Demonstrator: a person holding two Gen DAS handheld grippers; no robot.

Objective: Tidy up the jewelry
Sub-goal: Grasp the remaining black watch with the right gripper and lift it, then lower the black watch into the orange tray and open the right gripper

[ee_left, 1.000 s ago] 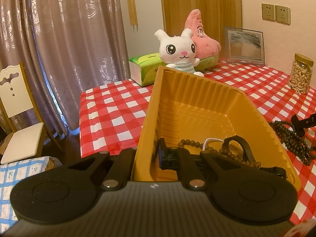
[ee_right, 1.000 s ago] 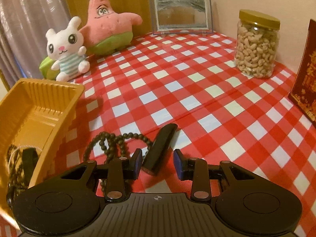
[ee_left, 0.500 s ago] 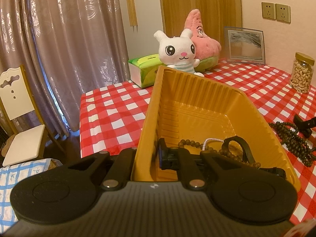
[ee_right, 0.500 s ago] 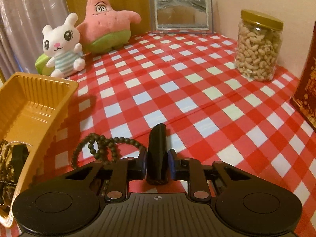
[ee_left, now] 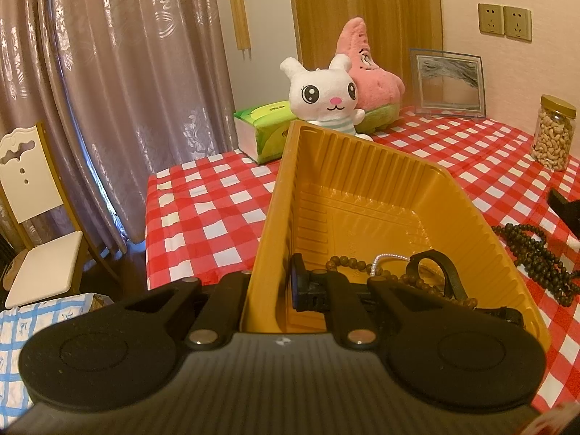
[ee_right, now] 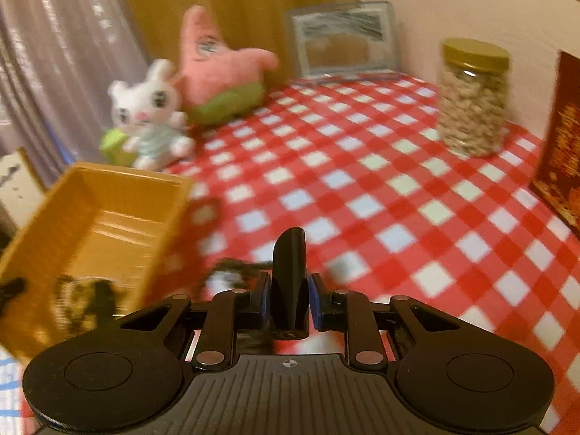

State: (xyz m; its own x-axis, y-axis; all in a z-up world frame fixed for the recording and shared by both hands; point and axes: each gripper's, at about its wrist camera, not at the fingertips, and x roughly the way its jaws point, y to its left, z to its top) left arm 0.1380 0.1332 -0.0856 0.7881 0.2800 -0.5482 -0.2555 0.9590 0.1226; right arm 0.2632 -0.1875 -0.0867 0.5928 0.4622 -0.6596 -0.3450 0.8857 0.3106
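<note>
We see the black clip [ee_right: 289,275] upright at lower centre of the right wrist view, pinched between the narrowed jaws of the right gripper [ee_right: 289,302], which closed on it within the last second. The left gripper [ee_left: 270,286] clamps the yellow tray [ee_left: 366,166] by its near-left wall, jaws nearly closed. Beads [ee_left: 413,282] lie inside, lower right; the bead necklace [ee_left: 536,257] lies beside the tray's right rim. Open checked tablecloth [ee_right: 380,188] fills the centre-right. Writing on the red box [ee_right: 562,137] is unreadable.
</note>
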